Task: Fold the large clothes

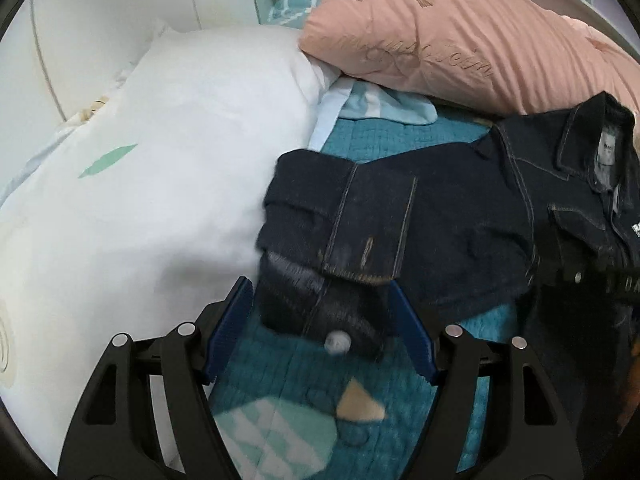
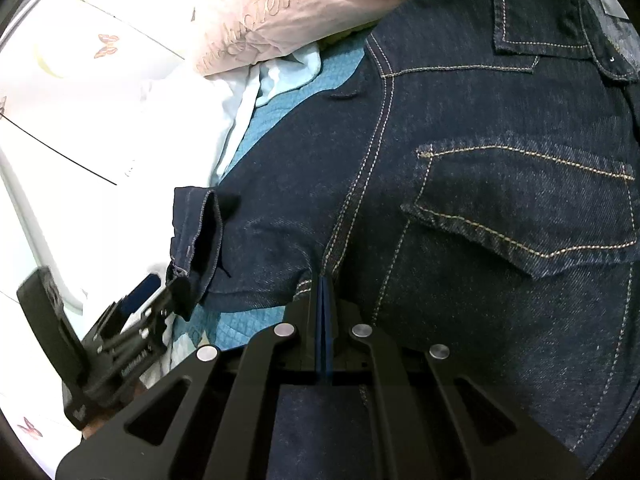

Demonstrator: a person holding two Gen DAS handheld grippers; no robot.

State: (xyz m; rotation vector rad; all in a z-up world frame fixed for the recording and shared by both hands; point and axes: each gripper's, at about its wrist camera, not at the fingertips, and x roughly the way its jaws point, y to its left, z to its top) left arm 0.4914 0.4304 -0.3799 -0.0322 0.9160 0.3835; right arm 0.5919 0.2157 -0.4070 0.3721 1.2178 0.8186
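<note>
Left wrist view shows the left gripper (image 1: 320,320) with its blue fingers (image 1: 228,320) spread apart, and the cuff (image 1: 340,280) of the denim jacket's sleeve hanging in the gap between them. The cuff with its metal button (image 1: 337,342) sits closer to the right-hand finger and may brush it, but neither finger is pressing on cloth, so this gripper reads as released. The cuff is blurred, so exact contact cannot be told.

From these fingers the denim jacket (image 1: 500,220) stretches ahead and to the right across the teal quilted bed cover (image 1: 360,136). The sleeve's long axis runs from the cuff at the fingers toward the shoulder and collar (image 1: 580,136), far ahead on the right. A white pillow (image 1: 160,160) lies left of the fingers and a pink pillow (image 1: 440,40) beyond the jacket.

Right wrist view shows the right gripper (image 2: 324,292) with its fingers pressed flat together, their tips at a seam near the armhole of the jacket body (image 2: 480,160). They look clenched on a pinch of denim there, though the fold itself is hidden by the tips. The left gripper (image 2: 148,300) shows to their left, at the cuff (image 2: 196,236).

Judging by this, the left gripper is the nearer one to the sleeve end, and the coming fold likely carries that cuff rightward over the jacket front.
</note>
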